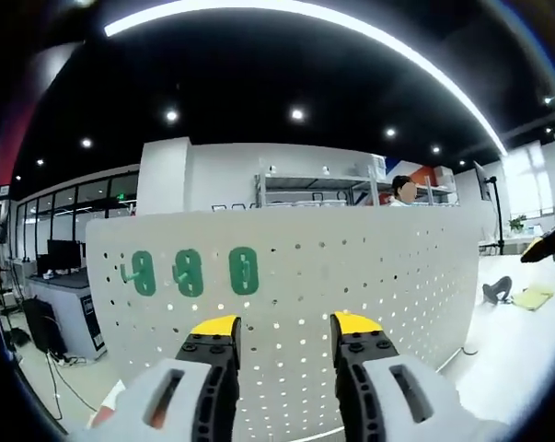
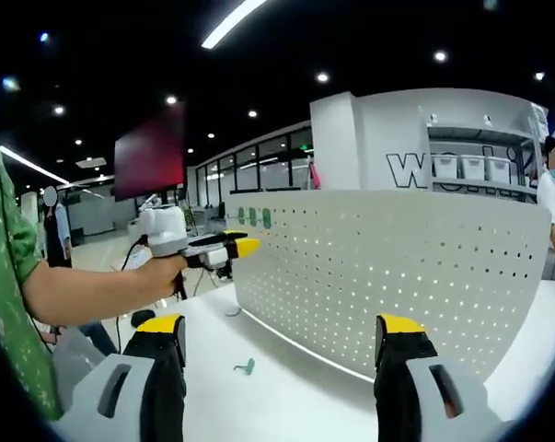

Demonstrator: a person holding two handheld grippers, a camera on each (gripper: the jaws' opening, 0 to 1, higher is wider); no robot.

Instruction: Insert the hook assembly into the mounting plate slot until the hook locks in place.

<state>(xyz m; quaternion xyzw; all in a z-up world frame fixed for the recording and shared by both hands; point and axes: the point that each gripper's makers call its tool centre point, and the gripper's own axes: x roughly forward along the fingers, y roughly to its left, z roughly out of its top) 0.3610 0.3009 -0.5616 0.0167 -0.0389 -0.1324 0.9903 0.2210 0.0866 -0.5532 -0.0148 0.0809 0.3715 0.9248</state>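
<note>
My left claw (image 1: 284,333) faces the white perforated mounting plate (image 1: 369,276), which stands upright on the white tabletop (image 1: 516,359). Its yellow-tipped jaws stand wide apart with nothing between them. Three green hooks (image 1: 187,273) sit in a row on the upper left part of the plate, well above and to the left of the jaws.

My right claw (image 2: 282,336) also stands wide and holds nothing. In the right gripper view the plate (image 2: 415,276) runs across the tabletop (image 2: 286,396), with the green hooks (image 2: 254,217) near its far upper corner. My left claw (image 2: 236,249) enters from the left, held in my hand (image 2: 157,272), its yellow tips close to the plate's far end. One small green hook (image 2: 244,367) lies loose on the tabletop, near the foot of the plate and between my right jaws.
</note>
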